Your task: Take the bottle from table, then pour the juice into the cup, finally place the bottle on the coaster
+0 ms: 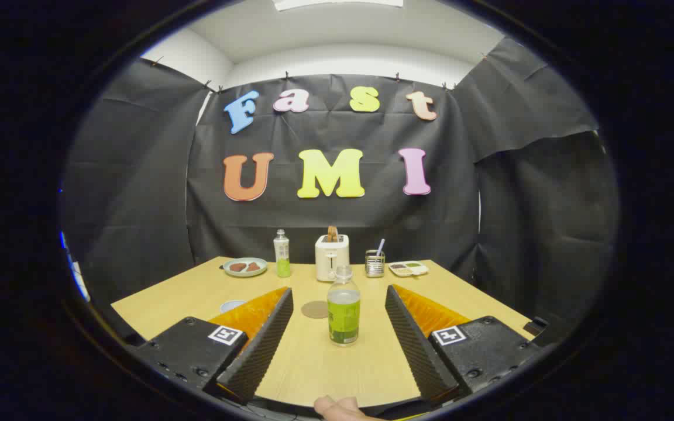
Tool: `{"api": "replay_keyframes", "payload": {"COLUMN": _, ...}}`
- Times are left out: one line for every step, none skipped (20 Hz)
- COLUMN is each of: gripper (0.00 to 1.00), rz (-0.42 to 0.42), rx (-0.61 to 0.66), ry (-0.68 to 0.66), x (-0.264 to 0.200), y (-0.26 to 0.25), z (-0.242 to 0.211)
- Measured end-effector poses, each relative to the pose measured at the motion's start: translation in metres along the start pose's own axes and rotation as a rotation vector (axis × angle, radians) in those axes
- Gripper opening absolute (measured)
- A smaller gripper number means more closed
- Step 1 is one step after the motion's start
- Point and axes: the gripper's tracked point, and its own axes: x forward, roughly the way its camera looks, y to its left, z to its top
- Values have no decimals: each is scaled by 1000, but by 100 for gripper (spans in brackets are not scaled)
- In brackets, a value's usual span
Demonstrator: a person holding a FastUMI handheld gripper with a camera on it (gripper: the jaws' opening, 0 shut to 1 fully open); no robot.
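A clear bottle with green juice and a green label stands upright on the wooden table, between my two fingers and a little toward their tips. My gripper is open, with a wide gap on each side of the bottle. A round brown coaster lies flat just left of the bottle, beyond the left finger's tip. A pale blue cup shows left of the left finger, partly hidden by it.
Along the table's back stand a plate with brown pieces, a second bottle with green juice, a white toaster, a metal holder with a straw and a small tray. A person's fingertips show by the near edge.
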Motion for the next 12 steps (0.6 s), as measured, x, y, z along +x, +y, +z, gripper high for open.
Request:
{"api": "replay_keyframes", "payload": {"gripper": 100, "rz": 0, "rx": -4, "ry": -5, "x": 0, "y": -1, "z": 0}}
{"api": "replay_keyframes", "payload": {"gripper": 100, "rz": 0, "rx": -5, "ry": -4, "x": -1, "y": -2, "z": -2}}
{"api": "replay_keyframes", "payload": {"gripper": 100, "rz": 4, "rx": -3, "ry": -3, "x": -1, "y": -2, "z": -3}}
{"api": "replay_keyframes", "payload": {"gripper": 100, "rz": 9, "rx": 1, "ry": 1, "x": 0, "y": -1, "z": -5}}
{"api": "replay_keyframes", "payload": {"gripper": 100, "rz": 11, "rx": 3, "ry": 6, "x": 0, "y": -1, "z": -5}}
{"api": "replay_keyframes", "payload": {"gripper": 100, "rz": 13, "rx": 2, "ry": 10, "x": 0, "y": -1, "z": -7}}
{"api": "replay_keyframes", "payload": {"gripper": 100, "rz": 13, "rx": -1, "ry": 12, "x": 0, "y": -1, "z": -7}}
{"api": "replay_keyframes", "payload": {"gripper": 100, "rz": 13, "rx": -6, "ry": 13, "x": 0, "y": -2, "z": -8}}
{"api": "replay_keyframes", "payload": {"gripper": 100, "rz": 17, "rx": -8, "ry": 11, "x": 0, "y": -1, "z": -8}}
{"api": "replay_keyframes", "payload": {"gripper": 100, "rz": 20, "rx": -9, "ry": 12, "x": 0, "y": -1, "z": -8}}
{"api": "replay_keyframes", "payload": {"gripper": 100, "rz": 25, "rx": -7, "ry": 14, "x": 0, "y": -1, "z": -10}}
{"api": "replay_keyframes", "payload": {"gripper": 100, "rz": 33, "rx": -3, "ry": 17, "x": 0, "y": 1, "z": -11}}
